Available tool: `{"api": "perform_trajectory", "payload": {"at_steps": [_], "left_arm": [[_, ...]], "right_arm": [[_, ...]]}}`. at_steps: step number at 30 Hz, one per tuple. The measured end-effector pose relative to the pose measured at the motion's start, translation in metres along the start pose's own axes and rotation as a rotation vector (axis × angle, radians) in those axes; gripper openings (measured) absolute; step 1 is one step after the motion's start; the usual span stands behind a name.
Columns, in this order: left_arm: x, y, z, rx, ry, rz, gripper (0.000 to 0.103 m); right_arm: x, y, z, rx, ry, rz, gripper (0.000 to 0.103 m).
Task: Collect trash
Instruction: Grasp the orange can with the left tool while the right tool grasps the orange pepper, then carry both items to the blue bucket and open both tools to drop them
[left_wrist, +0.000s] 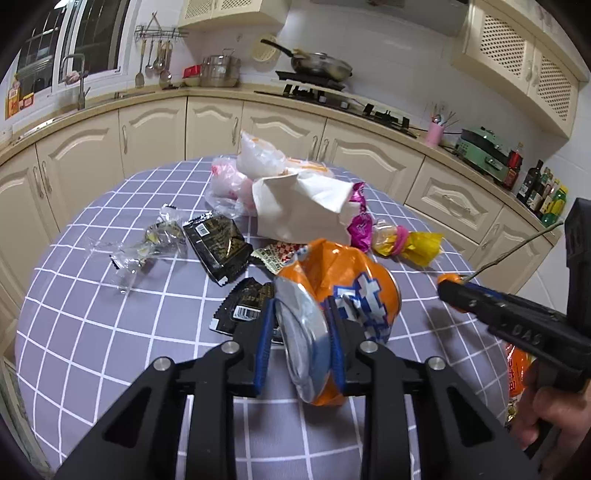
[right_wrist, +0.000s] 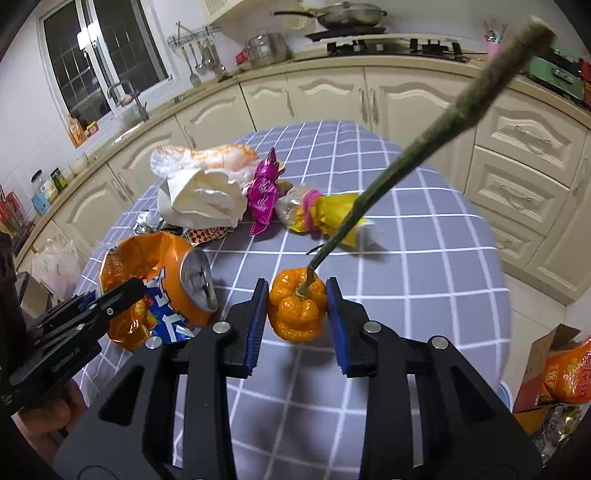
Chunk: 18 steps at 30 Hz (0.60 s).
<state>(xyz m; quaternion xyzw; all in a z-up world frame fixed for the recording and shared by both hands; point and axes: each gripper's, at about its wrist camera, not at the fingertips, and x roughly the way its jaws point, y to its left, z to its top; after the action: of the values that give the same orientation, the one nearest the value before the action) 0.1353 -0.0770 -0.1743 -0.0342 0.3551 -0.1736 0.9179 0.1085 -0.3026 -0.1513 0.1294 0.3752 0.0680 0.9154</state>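
On the far left of a round table covered in a grey checked cloth lie clear plastic wrappers and two black snack packets, with a crumpled white paper bag, a magenta wrapper and a yellow wrapper farther back toward the middle. Near the centre, the left gripper has its blue pads clamped on a crushed orange soda can held over the cloth. To the right, the right gripper is closed on a small orange pumpkin-shaped fruit whose long green stem points up and away.
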Motion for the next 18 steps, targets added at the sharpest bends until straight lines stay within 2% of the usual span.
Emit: {"api": "perform_trajectory", "payload": {"at_steps": [1, 5, 11, 15, 18], "left_arm": [[0.0, -0.001, -0.001, 0.008, 0.004, -0.002, 0.011], [-0.004, -0.004, -0.006, 0.019, 0.002, -0.02, 0.011], [-0.025, -0.018, -0.003, 0.039, -0.047, -0.053, 0.011], [-0.038, -0.044, 0.003, 0.067, -0.074, -0.111, 0.011], [-0.043, -0.081, 0.008, 0.121, -0.089, -0.168, 0.011]], "right_arm": [[-0.002, -0.004, 0.002, 0.004, -0.003, 0.008, 0.031], [-0.011, -0.009, 0.0, 0.011, -0.017, 0.007, 0.031], [-0.038, -0.031, -0.007, 0.061, -0.068, 0.013, 0.031], [-0.068, -0.059, -0.012, 0.099, -0.119, -0.023, 0.031], [-0.088, -0.09, -0.021, 0.144, -0.142, -0.071, 0.032]]}}
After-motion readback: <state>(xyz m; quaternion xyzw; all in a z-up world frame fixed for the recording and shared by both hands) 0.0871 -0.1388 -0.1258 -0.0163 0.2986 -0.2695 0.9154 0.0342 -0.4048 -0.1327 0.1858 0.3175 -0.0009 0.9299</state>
